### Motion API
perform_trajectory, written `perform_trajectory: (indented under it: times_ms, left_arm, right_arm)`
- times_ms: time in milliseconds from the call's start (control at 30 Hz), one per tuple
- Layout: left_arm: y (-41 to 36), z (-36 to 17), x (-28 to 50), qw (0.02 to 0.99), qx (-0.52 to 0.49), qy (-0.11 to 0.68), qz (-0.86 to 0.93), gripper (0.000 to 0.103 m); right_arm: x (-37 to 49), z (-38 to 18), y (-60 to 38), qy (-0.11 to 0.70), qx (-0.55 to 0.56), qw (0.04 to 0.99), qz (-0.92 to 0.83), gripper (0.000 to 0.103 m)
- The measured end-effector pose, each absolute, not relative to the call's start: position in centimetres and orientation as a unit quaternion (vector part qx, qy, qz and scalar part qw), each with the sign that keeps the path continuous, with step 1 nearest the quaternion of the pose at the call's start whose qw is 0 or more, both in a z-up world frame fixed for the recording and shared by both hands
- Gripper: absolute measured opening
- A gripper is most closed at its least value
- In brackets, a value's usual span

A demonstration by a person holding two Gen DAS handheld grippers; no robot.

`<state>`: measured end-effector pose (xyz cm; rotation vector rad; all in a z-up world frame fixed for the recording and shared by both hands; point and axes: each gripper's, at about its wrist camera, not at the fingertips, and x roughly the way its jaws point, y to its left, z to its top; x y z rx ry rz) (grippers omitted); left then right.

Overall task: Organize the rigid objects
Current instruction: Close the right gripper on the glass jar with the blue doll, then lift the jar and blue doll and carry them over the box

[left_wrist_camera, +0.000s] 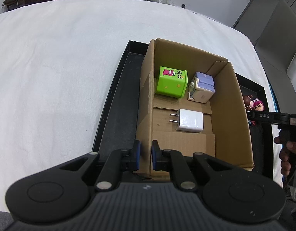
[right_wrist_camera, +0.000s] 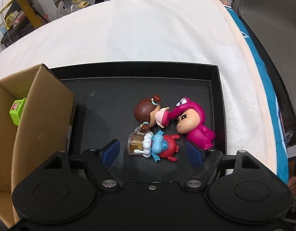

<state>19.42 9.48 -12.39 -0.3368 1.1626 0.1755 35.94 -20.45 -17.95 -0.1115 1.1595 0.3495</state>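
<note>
White cloth table [left_wrist_camera: 51, 57], fills most of both views. On it a black tray [right_wrist_camera: 215, 88]; cardboard box [left_wrist_camera: 230, 104] sits inside the tray's left part, at 9 o'clock from the toys in the right wrist view.

Box contents, left wrist view: green cube [left_wrist_camera: 172, 81] at 11 o'clock on the box floor, purple charger [left_wrist_camera: 202, 86] just beside it at 1 o'clock, white plug adapter [left_wrist_camera: 189, 120] nearer the camera, prongs pointing to 9 o'clock.

Left gripper [left_wrist_camera: 146, 157]: pads straddle the box's near-left wall and look pinched on it, small gaps visible either side, so it reads as clamping the box to steady it.

Right gripper [right_wrist_camera: 152, 152]: jaws wide apart, holding nothing.

Loose toys on bare tray floor, in a touching cluster: pink-suit figure [right_wrist_camera: 196, 127] at 1 o'clock from the right gripper, brown-hair doll [right_wrist_camera: 148, 113] at 12, lying down. Smallest and nearest: blue-red crab figure [right_wrist_camera: 161, 148] with clear mug [right_wrist_camera: 136, 144] touching it on the 9 o'clock side.

Key relation: crab-and-mug pair lies between the right fingers, dead ahead, long axis running 9-to-3, across the jaw gap. Right gripper far nearer than left. Likely next grasp is this pair; closing along its length may be awkward, and the mug could slip out or nudge the doll.
</note>
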Motion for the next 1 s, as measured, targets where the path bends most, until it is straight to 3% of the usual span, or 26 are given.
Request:
perform_trajectory:
  times_ms: [133, 167, 200, 1000]
  left_arm:
    - [9.5, -12.3, 19.4, 0.818, -0.161, 0.546, 0.082, 0.011]
    - [9.5, -12.3, 19.4, 0.819, -0.162, 0.545, 0.082, 0.011]
    - [9.5, -12.3, 19.4, 0.818, -0.162, 0.546, 0.082, 0.011]
    - [9.4, -12.3, 19.4, 0.819, -0.157, 0.545, 0.086, 0.010]
  right_arm:
    - [35.8, -18.9, -19.4, 0.546, -0.076, 0.819, 0.158, 0.070]
    - [35.7, -19.1, -19.2, 0.550, -0.084, 0.817, 0.153, 0.061]
    - [35.6, -19.1, -19.2, 0.548, -0.090, 0.818, 0.148, 0.060]
    - [31.9, -18.9, -18.7, 0.567, -0.133, 0.790, 0.191, 0.063]
